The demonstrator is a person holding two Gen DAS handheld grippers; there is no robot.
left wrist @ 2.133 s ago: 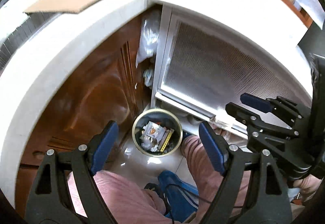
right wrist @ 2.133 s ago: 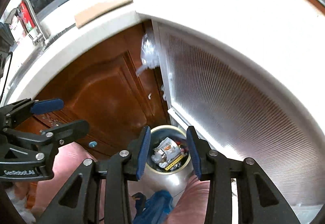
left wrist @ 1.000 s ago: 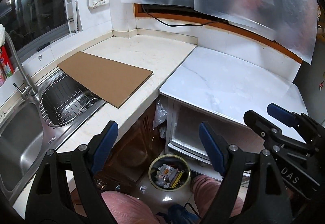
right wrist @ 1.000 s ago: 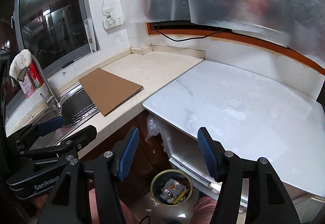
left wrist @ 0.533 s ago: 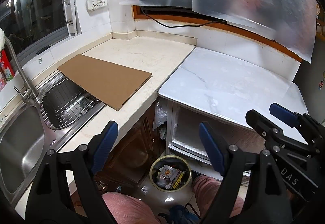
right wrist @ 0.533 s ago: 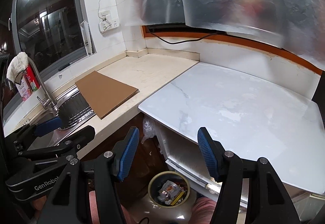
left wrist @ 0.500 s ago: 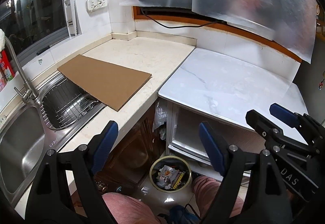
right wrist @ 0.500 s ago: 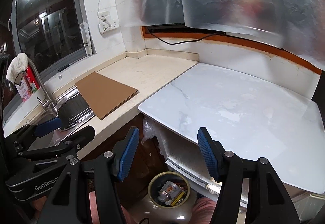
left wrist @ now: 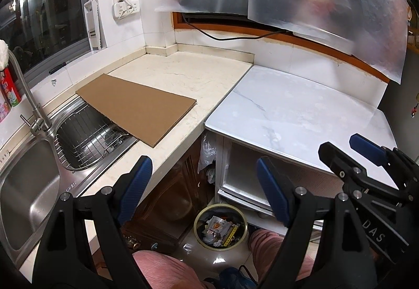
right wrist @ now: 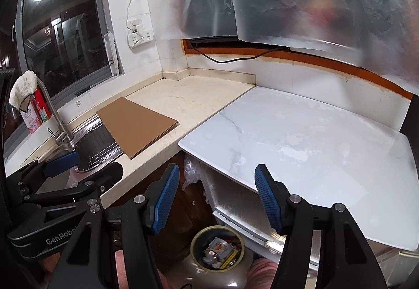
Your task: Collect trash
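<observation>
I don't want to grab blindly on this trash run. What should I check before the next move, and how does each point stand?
1. Left gripper empty, jaws apart: ok.
2. Right gripper empty, jaws apart: ok.
3. Trash bin in view on the floor, opening uncovered: ok.
4. Room left in the bin: cannot tell; wrappers already lie inside.
5. Trash left to collect: not ok; only a cardboard sheet lies on the counter, partly over the sink rack.

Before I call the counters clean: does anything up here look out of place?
Yes: a flat cardboard sheet lies on the beige counter, one corner overhanging the sink's wire rack. The white marble top is bare. The trash bin on the floor holds wrappers.
</observation>
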